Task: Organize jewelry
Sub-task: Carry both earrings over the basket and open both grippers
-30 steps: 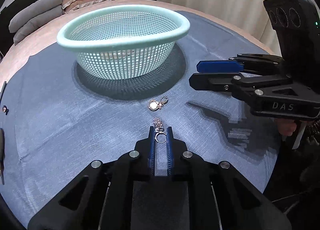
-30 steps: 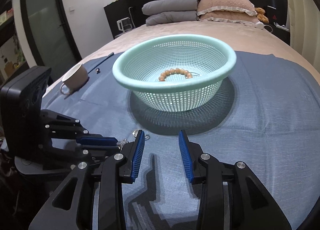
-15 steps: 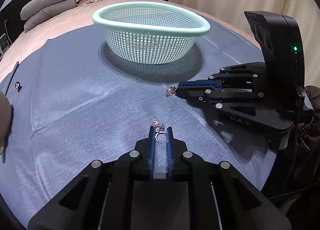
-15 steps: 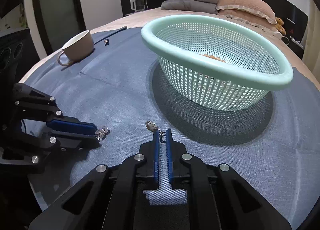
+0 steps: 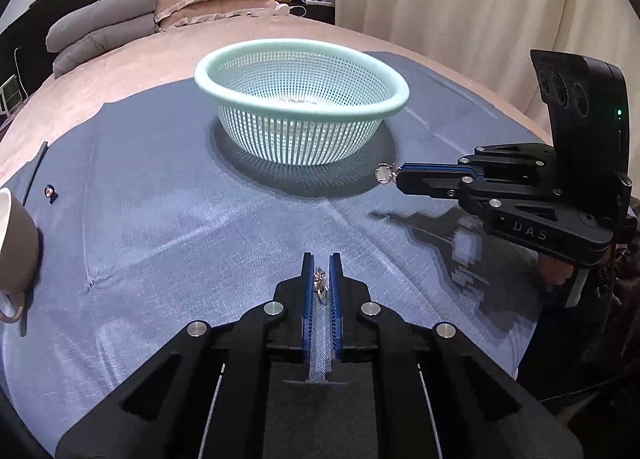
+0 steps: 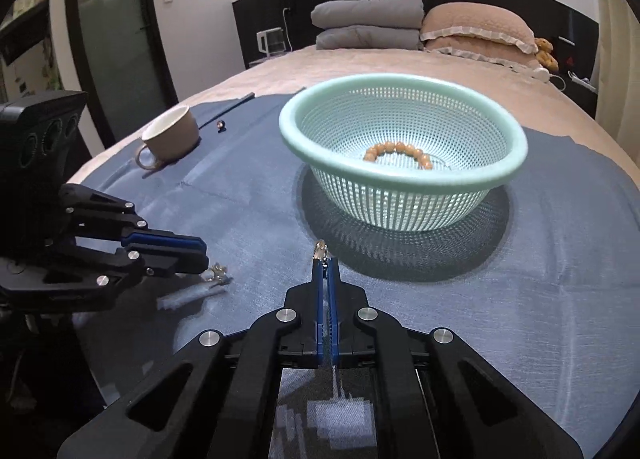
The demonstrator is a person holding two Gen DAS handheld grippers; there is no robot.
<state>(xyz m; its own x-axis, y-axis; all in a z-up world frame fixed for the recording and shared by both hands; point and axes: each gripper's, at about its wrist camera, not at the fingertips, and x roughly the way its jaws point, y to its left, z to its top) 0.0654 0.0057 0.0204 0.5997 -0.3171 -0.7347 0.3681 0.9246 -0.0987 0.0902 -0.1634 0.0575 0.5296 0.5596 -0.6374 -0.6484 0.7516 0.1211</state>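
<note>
A mint-green mesh basket point(image 5: 302, 75) point(image 6: 404, 175) stands on the blue cloth and holds a bead bracelet point(image 6: 398, 149). My left gripper point(image 5: 321, 261) point(image 6: 202, 255) is shut on a small silver jewelry piece point(image 5: 321, 286), which also shows at its tips in the right wrist view point(image 6: 217, 273), a little above the cloth. My right gripper point(image 6: 326, 261) point(image 5: 398, 178) is shut on a round silver pendant point(image 5: 384, 173) point(image 6: 320, 249), held above the cloth just in front of the basket.
A brown cup point(image 6: 170, 136) point(image 5: 14, 237) stands on the cloth at the left. A thin dark stick point(image 6: 228, 109) and a small dark bead point(image 6: 220, 124) point(image 5: 50, 192) lie beyond it. Pillows point(image 6: 476, 29) lie at the bed's head; a curtain point(image 5: 480, 11) hangs on the right.
My right gripper has lifted the pendant off the cloth and drawn back a little from the basket. My left gripper has risen with its piece, now deeper between the fingers.
</note>
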